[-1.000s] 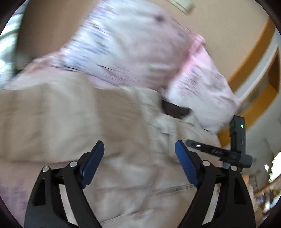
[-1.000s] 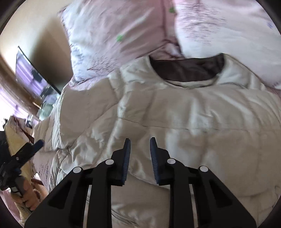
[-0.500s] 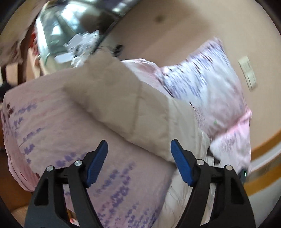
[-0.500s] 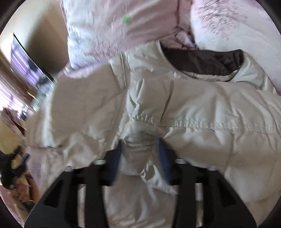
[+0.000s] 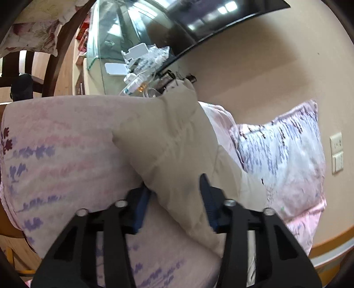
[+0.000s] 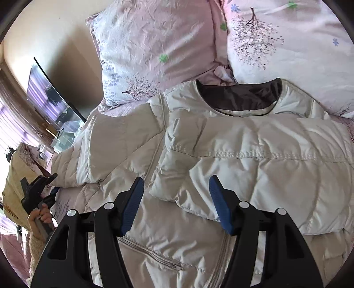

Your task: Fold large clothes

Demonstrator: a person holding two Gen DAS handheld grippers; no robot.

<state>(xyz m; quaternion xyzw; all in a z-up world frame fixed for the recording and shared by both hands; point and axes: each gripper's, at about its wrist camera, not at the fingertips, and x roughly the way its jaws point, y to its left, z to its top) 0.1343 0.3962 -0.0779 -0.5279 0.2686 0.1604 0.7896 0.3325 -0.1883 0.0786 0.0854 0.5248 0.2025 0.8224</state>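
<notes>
A cream puffy jacket point(image 6: 254, 199) lies front up on the bed, its brown-lined collar point(image 6: 241, 97) toward the pillows. One sleeve point(image 6: 276, 141) is folded across the chest. My right gripper point(image 6: 176, 179) hovers open above that sleeve's cuff, touching nothing. The other sleeve point(image 6: 115, 144) stretches out to the left. In the left wrist view its end point(image 5: 172, 155) fills the gap between the blue pads of my left gripper point(image 5: 174, 183), whose jaws are closing on it. The left gripper point(image 6: 52, 183) and the hand holding it also show at the left edge of the right wrist view.
Two pink floral pillows point(image 6: 159, 48) point(image 6: 287, 44) lean at the head of the bed. The pink bedspread point(image 5: 55, 155) drops away at the bed's edge. Beyond it stand a cluttered glass stand point(image 5: 137, 73) and a dark screen point(image 5: 199, 17) against the wall.
The left gripper swung from over the jacket's body to the outstretched sleeve's end and narrowed onto it. The right gripper went from shut to open and rose slightly.
</notes>
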